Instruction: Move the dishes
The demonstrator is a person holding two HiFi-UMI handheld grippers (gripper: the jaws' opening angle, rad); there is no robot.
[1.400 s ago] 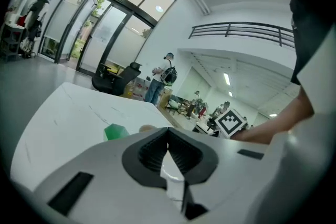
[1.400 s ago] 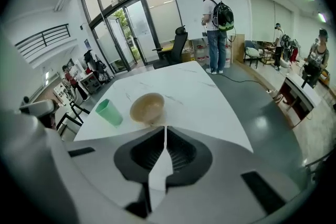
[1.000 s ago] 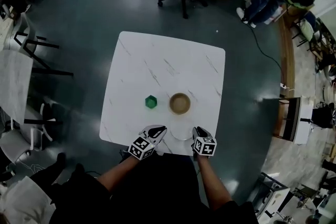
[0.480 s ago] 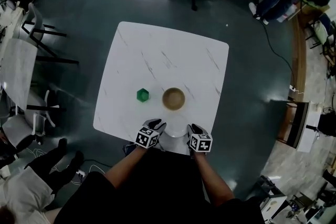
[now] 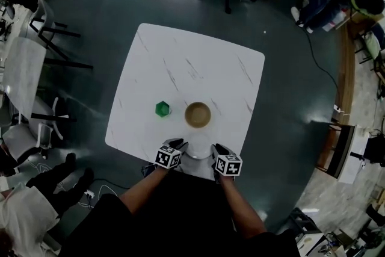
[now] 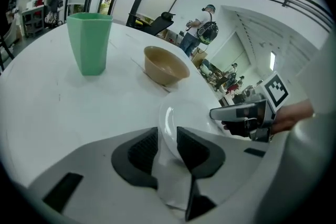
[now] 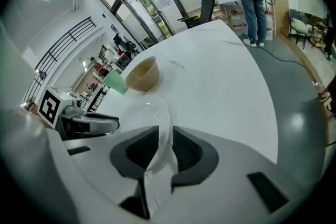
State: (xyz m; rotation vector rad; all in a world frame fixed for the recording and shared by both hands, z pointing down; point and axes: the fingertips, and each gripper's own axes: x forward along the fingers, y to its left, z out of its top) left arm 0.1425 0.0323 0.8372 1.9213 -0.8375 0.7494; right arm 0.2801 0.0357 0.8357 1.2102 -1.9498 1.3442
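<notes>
1. The white marble surface [image 5: 180, 69] carries everything. The white plate [image 5: 199, 151] is at its near edge, right in front of me. A tan bowl [image 5: 197, 114] sits just beyond the plate, and a green cup [image 5: 162, 108] stands to the bowl's left.
2. I judge the plate stiff, glossy and breakable. It is probably not heavy, but the thin rim looks slippery and it would likely tip if held on one side only. Opposite points on the rim are the place to take it.
3. My left gripper [image 6: 167, 140] comes in low from the plate's left, its jaws narrowed onto the rim.
4. My right gripper [image 7: 165, 140] mirrors it on the right rim, jaws likewise closed on the edge. Both forearms reach forward, roughly parallel.
</notes>
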